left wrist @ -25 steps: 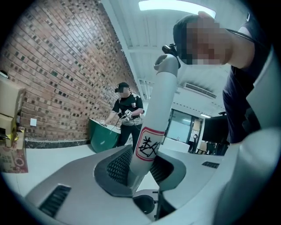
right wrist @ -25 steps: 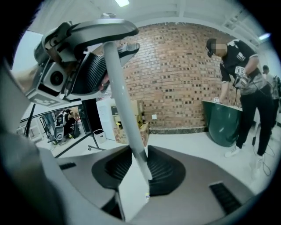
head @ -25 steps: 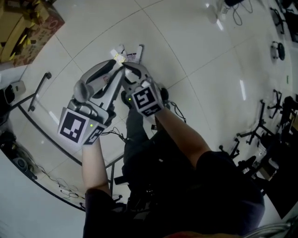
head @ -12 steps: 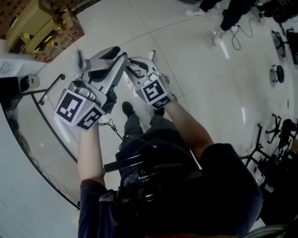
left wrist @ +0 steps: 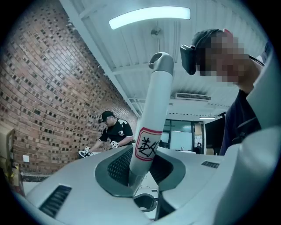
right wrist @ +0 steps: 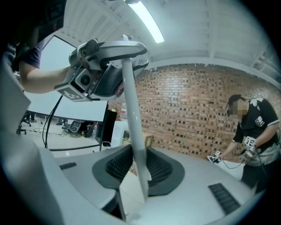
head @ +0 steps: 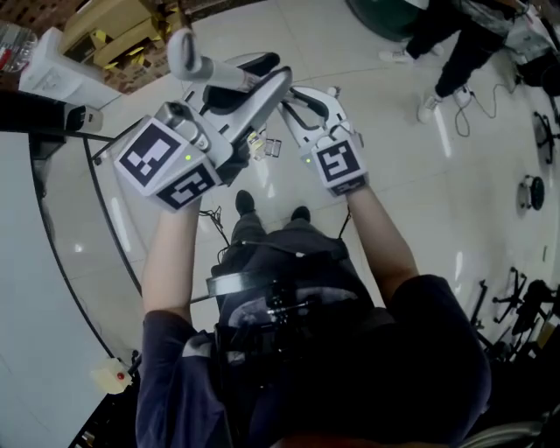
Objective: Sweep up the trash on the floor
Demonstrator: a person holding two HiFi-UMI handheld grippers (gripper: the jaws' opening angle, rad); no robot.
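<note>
At far left, cardboard boxes (head: 109,26) sit on the pale tiled floor (head: 385,131). Next comes the left gripper (head: 267,83), held high with its marker cube facing the head camera. Its own view shows the left gripper (left wrist: 140,176) with its claw pinching a thick grey-white handle (left wrist: 151,123). The handle stands upright between the pads, with a red-edged sticker (left wrist: 147,145) just above them and a rounded cap on top. From the head view that cap (head: 188,52) juts out near the camera, above the left gripper.

Below the 2 grippers' tips, a few small pale bits (head: 262,144) lie on the floor. They look like the trash, though they are too small to be sure. They lie just ahead of the wearer's 2 dark shoes (head: 245,203).

The right gripper (head: 302,96) sits just beside the left one, tips nearly meeting. Seen in its own view, the right gripper (right wrist: 136,176) has its claw pressed on a thin pale pole (right wrist: 134,132). The pole leans slightly and runs up across the left gripper.

At upper right, a bystander's legs (head: 446,61) stand on the floor, well apart from the trash.
</note>
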